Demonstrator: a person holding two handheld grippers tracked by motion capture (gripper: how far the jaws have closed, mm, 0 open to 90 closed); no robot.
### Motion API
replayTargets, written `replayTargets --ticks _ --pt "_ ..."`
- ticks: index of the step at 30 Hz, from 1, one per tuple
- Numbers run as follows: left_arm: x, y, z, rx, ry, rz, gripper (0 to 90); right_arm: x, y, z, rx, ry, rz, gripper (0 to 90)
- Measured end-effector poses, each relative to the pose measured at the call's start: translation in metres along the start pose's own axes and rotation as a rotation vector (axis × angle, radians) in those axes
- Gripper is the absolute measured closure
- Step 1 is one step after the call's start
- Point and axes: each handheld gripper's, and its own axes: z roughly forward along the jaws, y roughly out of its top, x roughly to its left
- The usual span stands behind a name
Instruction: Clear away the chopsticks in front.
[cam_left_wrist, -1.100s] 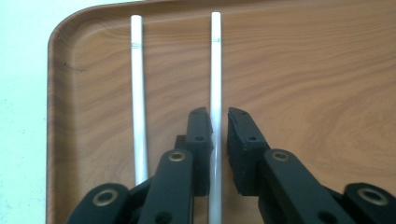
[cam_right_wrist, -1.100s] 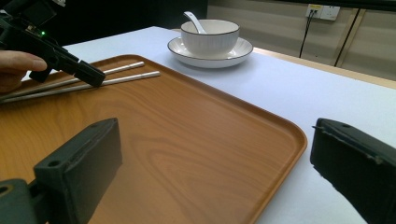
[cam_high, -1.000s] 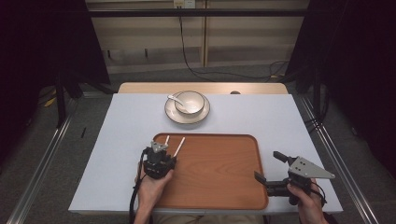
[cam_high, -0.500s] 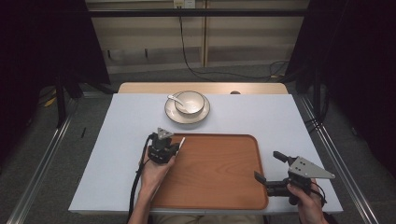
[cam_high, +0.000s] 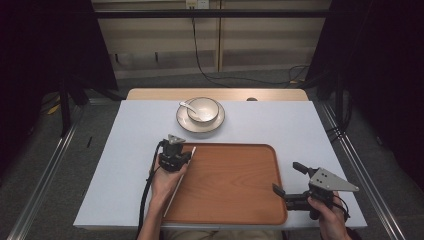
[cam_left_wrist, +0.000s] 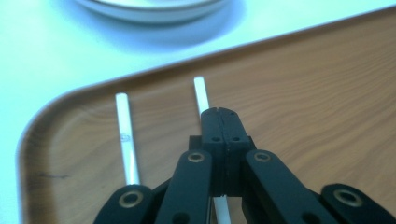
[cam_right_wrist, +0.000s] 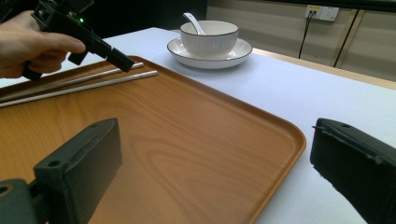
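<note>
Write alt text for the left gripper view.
The left gripper, jaws shut, hangs over one of two white chopsticks lying side by side on a wooden tray. A white plate's rim sits beyond, blurred.

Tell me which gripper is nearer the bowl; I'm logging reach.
Left. The left gripper sits at the tray's far left corner, just short of the bowl; the right gripper hangs off the tray's near right edge.
</note>
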Motion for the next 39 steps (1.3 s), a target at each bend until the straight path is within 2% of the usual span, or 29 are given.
replayTargets --ticks 3,4,5,7,9,10,11,13,14,16,17,18,21,23,24,25,30,31,36,37,39 --pt "-0.003 -0.001 0.005 0.038 -0.003 0.038 90.0 0.000 0.000 0.000 0.001 0.002 -0.001 2.1" --pt "-0.005 -0.003 0.009 0.046 -0.009 0.029 90.0 0.000 0.000 0.000 0.001 0.000 0.002 2.0" --pt "-0.004 -0.005 0.012 0.076 -0.008 0.047 90.0 0.000 0.000 0.000 -0.001 0.005 0.002 2.0" --pt "-0.006 -0.005 0.012 0.081 0.010 0.045 90.0 0.000 0.000 -0.001 0.002 0.006 0.004 2.0" --pt "-0.007 -0.005 0.011 0.094 0.065 0.050 90.0 0.000 0.000 -0.001 0.002 -0.001 0.009 2.0" --pt "-0.004 -0.005 0.010 0.103 0.042 0.055 90.0 -0.001 0.000 -0.001 0.002 -0.002 0.002 2.0" --pt "-0.003 -0.005 0.009 0.101 0.043 0.043 90.0 -0.001 0.000 -0.001 -0.001 0.002 0.001 2.1" --pt "0.001 -0.006 0.006 0.110 0.076 0.063 90.0 0.000 0.000 0.000 -0.001 0.005 0.002 2.0" --pt "0.002 -0.007 0.005 0.108 0.079 0.058 90.0 0.000 0.000 0.000 0.000 0.005 0.003 2.0" --pt "0.005 -0.008 0.004 0.105 0.058 0.057 90.0 0.000 0.000 -0.001 0.000 0.004 0.005 2.0" --pt "0.006 -0.008 0.002 0.112 0.077 0.060 90.0 0.000 0.000 -0.001 0.002 0.005 0.001 2.0" --pt "0.007 -0.009 0.002 0.108 0.082 0.047 90.0 0.001 0.000 0.000 0.002 0.000 0.000 2.0" --pt "0.011 -0.010 0.000 0.105 0.097 0.042 90.0 0.001 0.000 0.000 0.003 0.004 -0.008 2.0" --pt "0.013 -0.011 -0.001 0.101 0.091 0.034 90.0 0.001 0.000 0.000 0.004 0.005 0.000 2.0" --pt "0.013 -0.012 -0.002 0.101 0.092 0.018 90.0 0.001 0.000 -0.001 0.003 0.000 0.002 2.0" --pt "0.014 -0.012 -0.003 0.105 0.090 0.021 90.0 0.001 0.000 -0.001 0.001 0.002 0.002 2.0" --pt "0.020 -0.017 -0.007 0.087 0.109 0.001 90.0 0.001 0.000 0.000 0.002 0.001 0.001 2.0" --pt "0.022 -0.018 -0.008 0.083 0.095 -0.009 90.0 0.001 0.000 0.000 0.002 0.003 -0.003 2.0" --pt "0.025 -0.020 -0.010 0.073 0.100 -0.006 90.0 0.001 0.000 0.001 0.003 0.006 -0.001 2.0" --pt "0.024 -0.021 -0.010 0.066 0.102 -0.020 90.0 0.001 0.000 0.001 0.003 0.007 0.000 2.0" --pt "0.026 -0.021 -0.011 0.075 0.103 -0.017 90.0 0.001 0.000 0.000 0.004 0.005 0.001 2.0"
